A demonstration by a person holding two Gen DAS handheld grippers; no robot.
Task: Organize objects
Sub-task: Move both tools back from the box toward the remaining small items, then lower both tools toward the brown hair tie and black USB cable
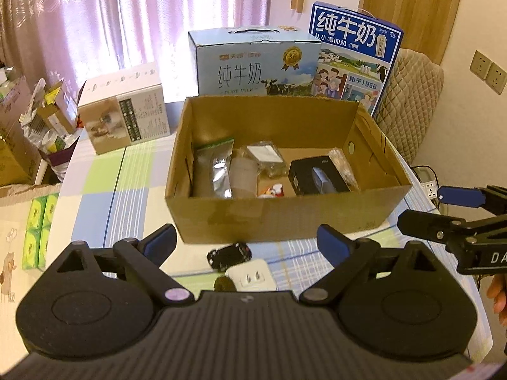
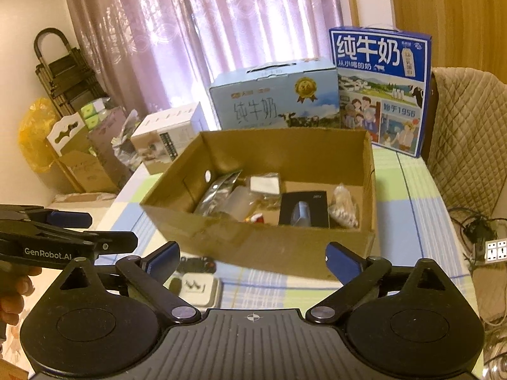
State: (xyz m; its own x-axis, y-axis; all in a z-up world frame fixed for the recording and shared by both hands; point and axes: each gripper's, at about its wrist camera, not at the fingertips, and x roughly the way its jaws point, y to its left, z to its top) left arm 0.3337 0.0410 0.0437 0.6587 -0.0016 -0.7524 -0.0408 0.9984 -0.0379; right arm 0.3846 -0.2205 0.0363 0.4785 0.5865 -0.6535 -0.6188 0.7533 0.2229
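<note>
1. Both tongs, left and right, hang wide open and empty above the bench, near its front edge.
2. Just beyond them, on the checked cloth, lie one black toy car, one white plug and one small dark lump.
3. Behind those stands one open brown box, holding a foil pouch, a clear bag, a black carton and a bag of pale bits.
4. Three printed cartons line the far edge: one beige, two blue milk cases.
</note>
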